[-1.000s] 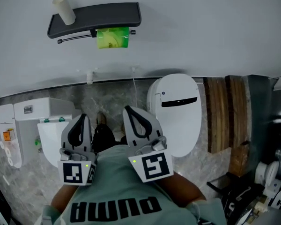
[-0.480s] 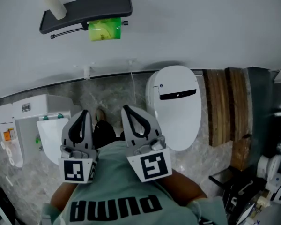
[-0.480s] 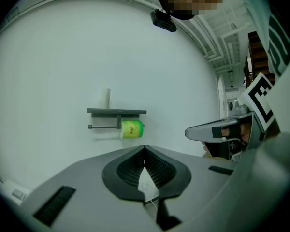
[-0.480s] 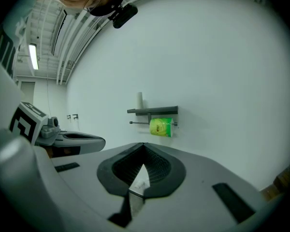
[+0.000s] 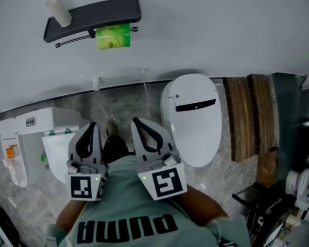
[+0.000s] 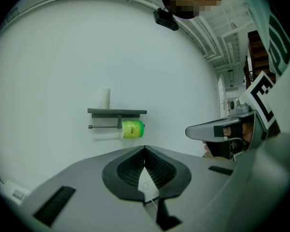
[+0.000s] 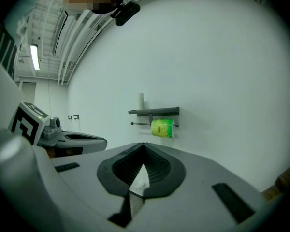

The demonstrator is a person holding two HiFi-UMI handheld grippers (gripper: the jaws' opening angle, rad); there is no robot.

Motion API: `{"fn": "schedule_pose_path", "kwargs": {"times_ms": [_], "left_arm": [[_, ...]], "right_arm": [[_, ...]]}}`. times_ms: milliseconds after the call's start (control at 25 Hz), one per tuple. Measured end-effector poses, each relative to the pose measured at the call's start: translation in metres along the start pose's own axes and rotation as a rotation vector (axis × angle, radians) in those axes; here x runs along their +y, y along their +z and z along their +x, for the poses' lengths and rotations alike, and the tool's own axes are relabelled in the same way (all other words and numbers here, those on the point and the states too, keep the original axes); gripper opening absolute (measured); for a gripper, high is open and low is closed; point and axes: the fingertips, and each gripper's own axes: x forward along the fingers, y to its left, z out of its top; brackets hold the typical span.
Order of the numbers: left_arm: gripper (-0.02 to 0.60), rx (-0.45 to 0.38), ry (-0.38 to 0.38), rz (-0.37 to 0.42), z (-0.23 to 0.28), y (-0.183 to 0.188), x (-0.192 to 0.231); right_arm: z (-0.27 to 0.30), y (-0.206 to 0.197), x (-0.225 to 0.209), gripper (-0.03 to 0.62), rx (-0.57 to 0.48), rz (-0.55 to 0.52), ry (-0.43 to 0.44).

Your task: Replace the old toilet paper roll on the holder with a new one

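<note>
Nearest you, your left gripper and right gripper keep their ribbed jaws pressed together, empty. Far off on the smooth white wall, a glossy green roll hangs under the flat dark holder, with a cardboard tube standing on top.

A dark grey shelf-topped holder hangs on the white wall, a bare cardboard tube standing on it and a green-wrapped toilet paper roll on its rod. Below, the left gripper and right gripper point side by side from the person's green shirt, beside a white toilet.
</note>
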Motion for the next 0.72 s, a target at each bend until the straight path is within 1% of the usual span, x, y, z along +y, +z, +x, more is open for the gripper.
{"fn": "schedule_pose_path", "kwargs": {"times_ms": [440,560,720], "left_arm": [[0.003,-0.030,0.007,0.016,0.0004,0.0099,0.0021],[0.003,-0.013,0.014,0.012,-0.0002,0.0083,0.0028],[0.003,-0.001,0.021,0.008,-0.0027,0.0070,0.0037]], "right_arm": [[0.0012,0.0061,-0.0004,0.003,-0.013,-0.010,0.007],[0.0010,0.0077,-0.0010,0.003,-0.020,-0.010,0.008],[-0.0011,0.0061,0.0006,0.003,-0.004,-0.019,0.016]]}}
